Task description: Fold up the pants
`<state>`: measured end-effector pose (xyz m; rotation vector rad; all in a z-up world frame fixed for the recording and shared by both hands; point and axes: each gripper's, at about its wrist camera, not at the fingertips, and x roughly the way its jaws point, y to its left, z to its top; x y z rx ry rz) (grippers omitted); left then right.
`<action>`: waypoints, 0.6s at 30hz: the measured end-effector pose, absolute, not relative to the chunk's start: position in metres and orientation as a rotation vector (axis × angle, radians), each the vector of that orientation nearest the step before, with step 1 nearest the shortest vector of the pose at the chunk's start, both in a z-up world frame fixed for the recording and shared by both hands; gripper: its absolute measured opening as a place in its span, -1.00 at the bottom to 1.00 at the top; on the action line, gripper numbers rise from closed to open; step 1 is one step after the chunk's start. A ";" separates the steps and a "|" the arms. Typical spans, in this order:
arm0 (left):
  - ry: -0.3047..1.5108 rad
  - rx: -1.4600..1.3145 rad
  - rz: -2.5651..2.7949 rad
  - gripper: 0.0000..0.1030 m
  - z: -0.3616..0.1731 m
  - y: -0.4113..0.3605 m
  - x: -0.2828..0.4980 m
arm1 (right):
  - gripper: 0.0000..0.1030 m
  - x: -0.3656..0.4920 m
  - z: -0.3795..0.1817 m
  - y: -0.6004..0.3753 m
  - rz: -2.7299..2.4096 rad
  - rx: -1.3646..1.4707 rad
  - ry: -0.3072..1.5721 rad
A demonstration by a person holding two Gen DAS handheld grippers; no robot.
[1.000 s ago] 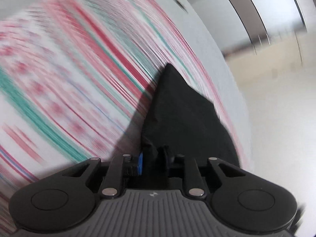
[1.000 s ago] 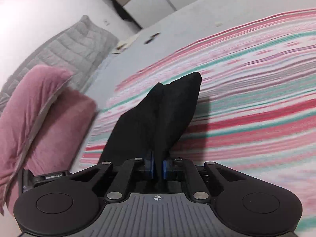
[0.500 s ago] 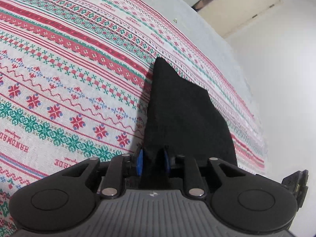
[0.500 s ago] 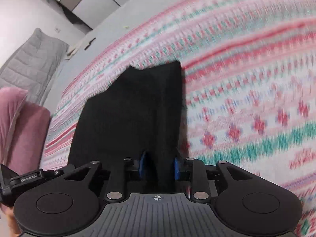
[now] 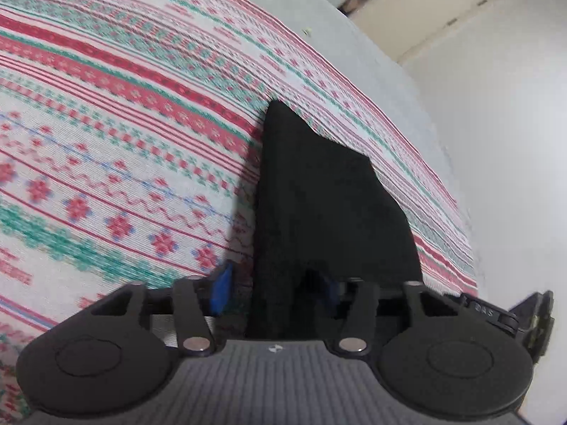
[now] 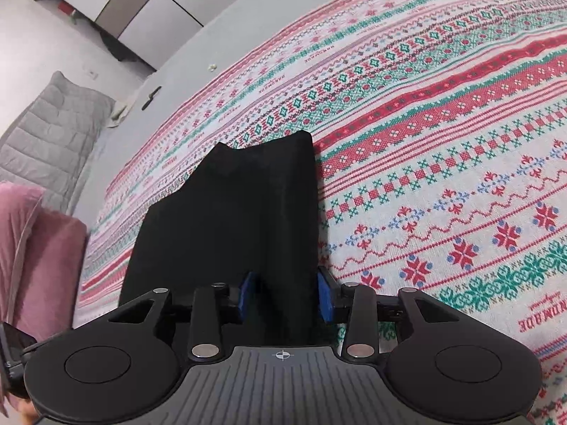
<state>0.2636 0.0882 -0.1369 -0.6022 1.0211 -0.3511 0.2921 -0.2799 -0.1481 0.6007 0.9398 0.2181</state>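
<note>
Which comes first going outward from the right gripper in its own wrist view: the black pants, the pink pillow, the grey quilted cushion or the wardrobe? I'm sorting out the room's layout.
From the right gripper:
1. Black pants, between its fingers, lying on the patterned blanket.
2. Pink pillow, lower left.
3. Grey quilted cushion, left, behind the pillow.
4. Wardrobe, top left, against the far wall.

Near end of the black pants [image 5: 319, 212] hidden behind the left claw [image 5: 273, 287] body, right pad lost against dark cloth, striped blanket [image 5: 106, 141] pattern blurred toward the left edge, pink pillow [image 6: 39, 248] cut off at the frame edge
</note>
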 end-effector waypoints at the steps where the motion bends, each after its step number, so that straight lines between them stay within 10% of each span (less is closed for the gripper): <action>1: 1.015 -0.606 -0.361 0.56 -0.138 0.086 0.264 | -0.43 0.292 -0.148 -0.277 0.218 0.579 0.924; 9: 0.957 -0.586 -0.387 -0.12 -0.138 0.066 0.272 | -0.84 0.287 -0.119 -0.256 0.195 0.353 0.815; 18: 0.922 -0.501 -0.381 -0.12 -0.139 0.033 0.287 | -0.68 0.300 -0.129 -0.273 0.134 0.314 0.831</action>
